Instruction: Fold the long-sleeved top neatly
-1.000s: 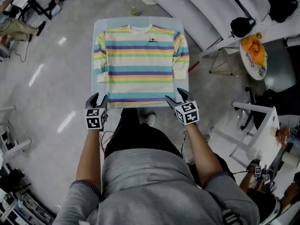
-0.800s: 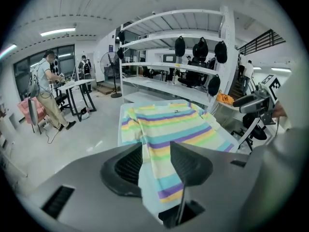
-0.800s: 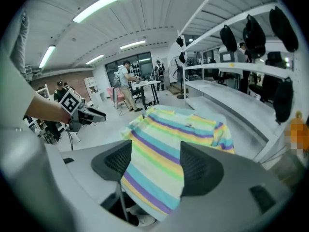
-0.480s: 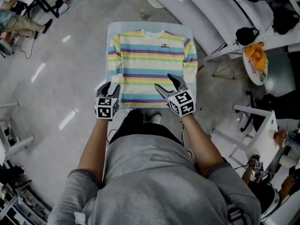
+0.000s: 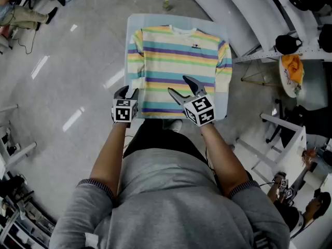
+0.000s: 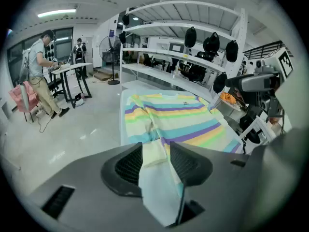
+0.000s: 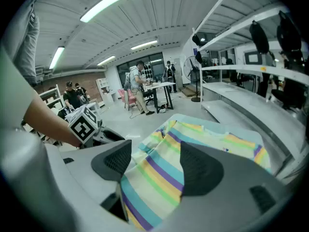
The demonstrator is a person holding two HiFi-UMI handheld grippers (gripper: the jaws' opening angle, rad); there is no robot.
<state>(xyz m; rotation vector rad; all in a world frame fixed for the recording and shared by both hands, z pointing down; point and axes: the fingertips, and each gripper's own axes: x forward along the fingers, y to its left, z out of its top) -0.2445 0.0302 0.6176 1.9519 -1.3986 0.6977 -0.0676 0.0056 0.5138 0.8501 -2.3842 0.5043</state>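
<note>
A long-sleeved top (image 5: pixel 176 61) with pastel stripes lies flat, front up, on a pale blue table (image 5: pixel 134 25). My left gripper (image 5: pixel 127 92) is at the table's near left corner, by the cream cuff (image 5: pixel 136 83) of the left sleeve. In the left gripper view the cuff (image 6: pixel 153 149) shows in the gap between the jaws of that gripper (image 6: pixel 155 154), which stand apart and do not press it. My right gripper (image 5: pixel 179 85) hovers open over the lower middle of the top. Only the striped cloth (image 7: pixel 227 140) below shows between the right gripper's (image 7: pixel 153 166) jaws.
White shelving (image 5: pixel 244 9) runs along the far right of the table. A round stand with orange cloth (image 5: pixel 292 66) and a white chair (image 5: pixel 282 131) stand to the right. People work at desks (image 6: pixel 43 76) on the left, across open grey floor (image 5: pixel 67 87).
The right gripper has risen from the hem's right corner and moved inward over the top's body. The left gripper has moved forward from the near left corner to the sleeve cuff.
</note>
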